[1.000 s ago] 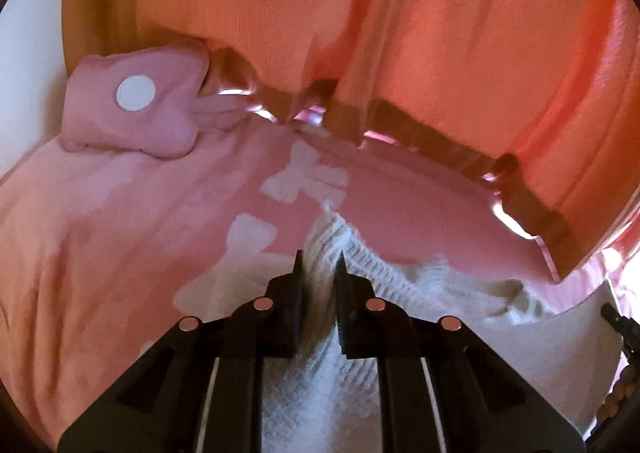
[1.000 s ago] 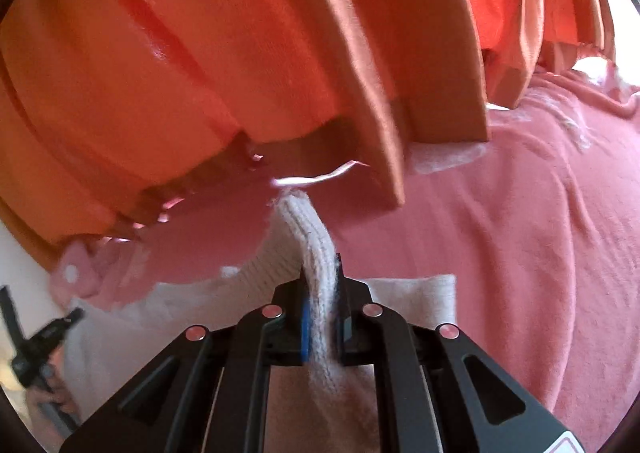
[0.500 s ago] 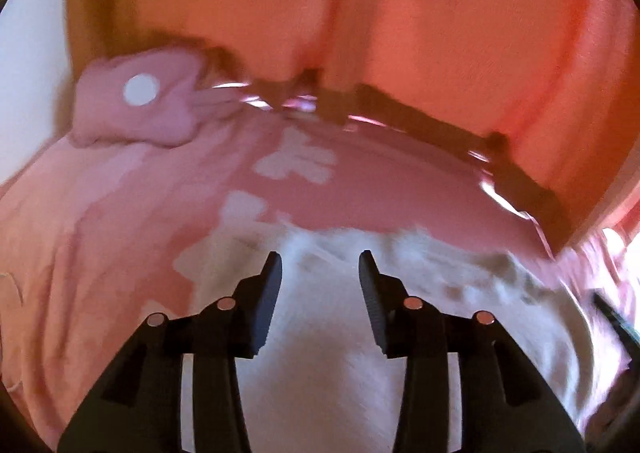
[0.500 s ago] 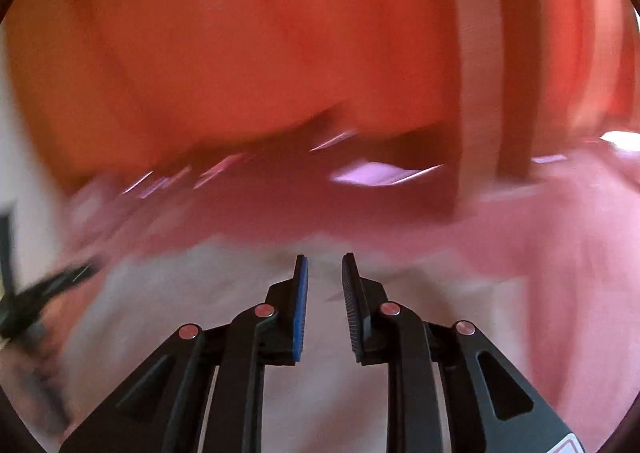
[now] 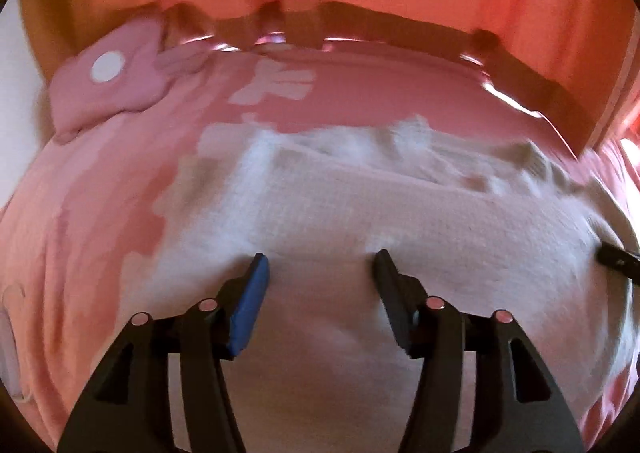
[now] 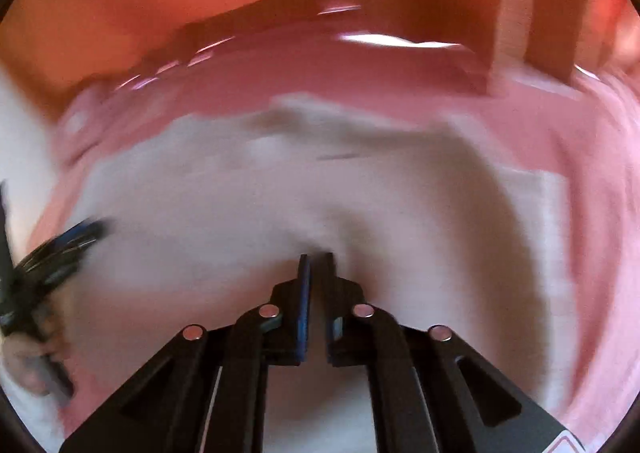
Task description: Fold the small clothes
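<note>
White knit garment [image 5: 328,213] lies under the opening left claw [image 5: 320,265].

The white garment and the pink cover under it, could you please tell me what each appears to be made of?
The white garment looks like soft matte knit: a fine grid-like weave shows, with a fuzzy far edge. The pink cover with pale shapes looks like smooth matte woven fabric, possibly cotton; blur leaves that open.

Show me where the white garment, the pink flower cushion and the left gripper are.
white garment [image 5: 328,213], left wrist view, on its flat knitted middle.
pink flower cushion [image 5: 107,65], left wrist view, on its white round centre.
left gripper [image 5: 320,265], left wrist view, midway between fingertips.
</note>
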`<state>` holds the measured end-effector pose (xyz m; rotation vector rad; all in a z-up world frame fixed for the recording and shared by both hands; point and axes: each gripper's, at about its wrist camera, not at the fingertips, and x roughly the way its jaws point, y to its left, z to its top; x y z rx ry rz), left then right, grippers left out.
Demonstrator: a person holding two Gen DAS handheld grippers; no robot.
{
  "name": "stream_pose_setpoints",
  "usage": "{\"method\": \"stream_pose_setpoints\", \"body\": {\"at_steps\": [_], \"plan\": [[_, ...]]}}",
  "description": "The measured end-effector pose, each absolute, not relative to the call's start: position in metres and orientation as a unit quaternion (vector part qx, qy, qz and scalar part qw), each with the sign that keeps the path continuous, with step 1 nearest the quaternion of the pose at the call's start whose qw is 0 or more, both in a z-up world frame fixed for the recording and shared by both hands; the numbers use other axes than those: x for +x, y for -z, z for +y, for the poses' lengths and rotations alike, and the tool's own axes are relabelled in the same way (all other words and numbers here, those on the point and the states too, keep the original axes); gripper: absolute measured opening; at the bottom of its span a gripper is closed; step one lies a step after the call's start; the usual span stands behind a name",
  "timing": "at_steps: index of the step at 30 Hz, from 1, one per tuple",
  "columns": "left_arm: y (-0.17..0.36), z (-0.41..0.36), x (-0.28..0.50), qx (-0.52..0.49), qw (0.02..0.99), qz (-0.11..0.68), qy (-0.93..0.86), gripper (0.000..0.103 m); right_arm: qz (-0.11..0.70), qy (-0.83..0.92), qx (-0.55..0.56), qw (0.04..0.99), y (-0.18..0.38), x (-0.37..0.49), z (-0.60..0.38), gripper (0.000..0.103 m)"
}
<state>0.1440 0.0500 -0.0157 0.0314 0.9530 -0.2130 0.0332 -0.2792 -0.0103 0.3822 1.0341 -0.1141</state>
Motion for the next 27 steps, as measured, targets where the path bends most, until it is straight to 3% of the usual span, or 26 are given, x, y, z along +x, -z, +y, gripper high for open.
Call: {"method": "stream_pose_setpoints", "body": {"at_steps": [2, 3, 5, 8, 9, 13, 16, 17, 18, 19, 20, 24, 27], "plan": [[0.016, 0.063, 0.151, -0.002, 0.885, 0.458, 0.080, 0.055, 0.473, 0.105, 0.197, 0.852, 0.006, 0.024, -0.301, 0.000], [0.014, 0.069, 0.155, -0.009, 0.887, 0.456, 0.068, 0.053, 0.458, 0.121, 0.199, 0.858, 0.000, 0.021, -0.309, 0.005], [0.013, 0.079, 0.162, -0.030, 0.889, 0.455, 0.053, 0.053, 0.425, 0.151, 0.210, 0.867, -0.009, 0.019, -0.321, 0.021], [0.015, 0.088, 0.171, -0.064, 0.884, 0.460, 0.059, 0.061, 0.392, 0.182, 0.232, 0.872, -0.008, 0.032, -0.337, 0.062], [0.016, 0.090, 0.174, -0.076, 0.884, 0.458, 0.061, 0.065, 0.392, 0.188, 0.232, 0.870, -0.006, 0.037, -0.336, 0.062], [0.020, 0.091, 0.190, -0.103, 0.889, 0.442, 0.059, 0.072, 0.423, 0.172, 0.221, 0.862, 0.012, 0.056, -0.328, 0.058], [0.034, 0.094, 0.201, -0.118, 0.883, 0.450, 0.066, 0.070, 0.428, 0.159, 0.207, 0.865, 0.014, 0.058, -0.321, 0.031], [0.035, 0.094, 0.202, -0.118, 0.883, 0.449, 0.066, 0.064, 0.428, 0.155, 0.204, 0.867, 0.015, 0.058, -0.319, 0.012], [0.033, 0.093, 0.200, -0.113, 0.886, 0.446, 0.068, 0.048, 0.423, 0.152, 0.200, 0.870, 0.012, 0.058, -0.317, 0.009], [0.029, 0.089, 0.199, -0.103, 0.887, 0.442, 0.083, 0.038, 0.412, 0.153, 0.200, 0.876, 0.007, 0.056, -0.317, 0.008], [0.026, 0.086, 0.198, -0.095, 0.890, 0.437, 0.091, 0.019, 0.395, 0.152, 0.203, 0.883, 0.000, 0.052, -0.316, 0.008], [0.017, 0.077, 0.197, -0.057, 0.903, 0.418, 0.080, 0.016, 0.310, 0.142, 0.239, 0.909, -0.033, 0.036, -0.325, 0.008], [0.030, 0.080, 0.201, -0.059, 0.897, 0.433, 0.072, 0.017, 0.404, 0.178, 0.221, 0.869, 0.011, 0.056, -0.335, 0.008]]}}
